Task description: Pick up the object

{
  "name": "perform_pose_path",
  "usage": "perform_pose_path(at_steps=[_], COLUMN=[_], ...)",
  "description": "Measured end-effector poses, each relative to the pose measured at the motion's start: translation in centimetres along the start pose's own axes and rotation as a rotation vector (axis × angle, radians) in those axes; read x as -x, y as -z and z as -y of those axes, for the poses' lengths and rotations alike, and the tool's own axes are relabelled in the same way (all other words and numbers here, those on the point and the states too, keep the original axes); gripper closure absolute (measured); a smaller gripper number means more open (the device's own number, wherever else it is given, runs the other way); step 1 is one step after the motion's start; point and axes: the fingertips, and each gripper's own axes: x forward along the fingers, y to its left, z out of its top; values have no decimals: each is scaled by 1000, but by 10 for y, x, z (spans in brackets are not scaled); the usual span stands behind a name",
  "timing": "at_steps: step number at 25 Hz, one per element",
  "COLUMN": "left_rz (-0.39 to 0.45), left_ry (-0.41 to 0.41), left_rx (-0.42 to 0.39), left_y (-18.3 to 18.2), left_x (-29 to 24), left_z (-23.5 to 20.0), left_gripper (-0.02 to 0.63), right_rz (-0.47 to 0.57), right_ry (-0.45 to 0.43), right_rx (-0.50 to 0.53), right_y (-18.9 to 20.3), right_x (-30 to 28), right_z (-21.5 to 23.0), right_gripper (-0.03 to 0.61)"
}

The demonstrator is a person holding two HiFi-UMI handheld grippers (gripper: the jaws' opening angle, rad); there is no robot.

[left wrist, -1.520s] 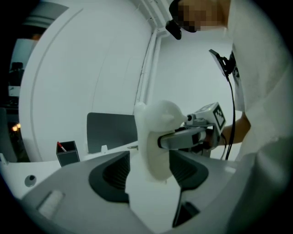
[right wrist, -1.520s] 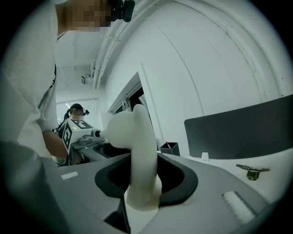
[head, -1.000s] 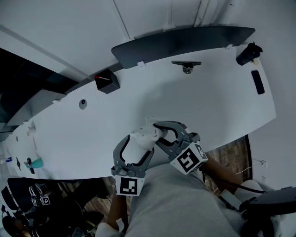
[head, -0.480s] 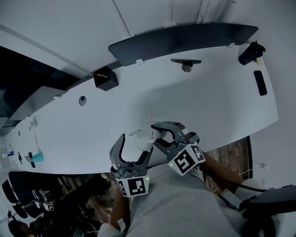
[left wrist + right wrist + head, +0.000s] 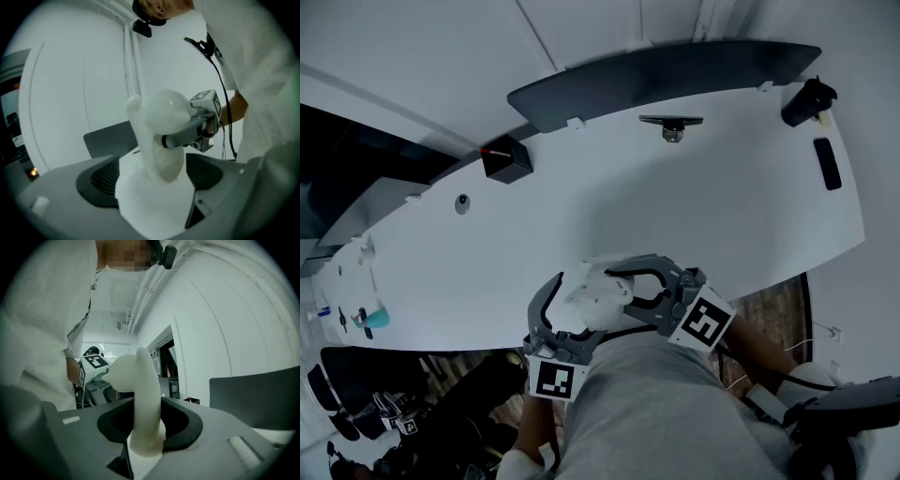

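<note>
A white, rounded plastic object [image 5: 598,298] hangs in the air just over the table's near edge. My right gripper [image 5: 619,286] is shut on it: in the right gripper view both pads press on the narrow stem of the object [image 5: 143,394] between the jaws of the right gripper [image 5: 145,425]. My left gripper [image 5: 577,302] has just been opening. It stands wide, the object [image 5: 159,136] between its jaws with a gap to each pad. In the left gripper view, a right gripper finger [image 5: 185,135] wraps the object above the left gripper [image 5: 157,180].
The white table [image 5: 675,206] carries a black box [image 5: 506,159], a small metal clamp [image 5: 672,125], a black remote [image 5: 828,164] and a dark item [image 5: 806,101] at the far right. A dark curved panel [image 5: 666,75] stands behind it. The person's torso fills the lower frame.
The left gripper's jaws have spread wider around the white object. The right gripper has turned and drawn the object slightly nearer the person.
</note>
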Motion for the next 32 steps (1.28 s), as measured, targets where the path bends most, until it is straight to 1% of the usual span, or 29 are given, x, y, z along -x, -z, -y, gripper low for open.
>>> perform_pose_path(at_steps=[2,4,6,10,12,13,14,16,19,25,30,32], left_rz=[7,14,14,31,45,56,69,96,121,147,204,223], left_ry=[28,37,40,9,-3,-1,10,56,92,84,98,106], left_rx=[-14,-11,-30,-99,-134,-144,-144,-129,-112,-88,0,-1], left_y=[-2,-1,-2,-5,-4,-4,-4,-4,0,16,26,27], left_x=[1,3,6,17,26,33,40,54,74,108,141,150], left_z=[9,14,16,19,22,23,25,28,32,34,37,36], left_gripper=[173,175,176,219,234,254,341,380,396,404,411,414], right_rz=[15,26,41,64,41,33,29,10,-16,-53,-86,-92], right_ry=[-50,-88,-118,-148,-159,-171,-189,-227,-242,-241,-234,-217], right_rx=[-18,-26,-19,19,27,34,43,47,48,76,78,80], right_y=[-4,-10,-19,-31,-30,-31,-32,-34,-38,-40,-45,-47], right_x=[3,2,-1,-10,-14,-16,-17,-19,-25,-46,-62,-65], right_z=[-9,-18,-26,-39,-47,-53,-59,-72,-89,-122,-152,-159], right_gripper=[436,436,436,436,436,436,435,436,436,434,426,418])
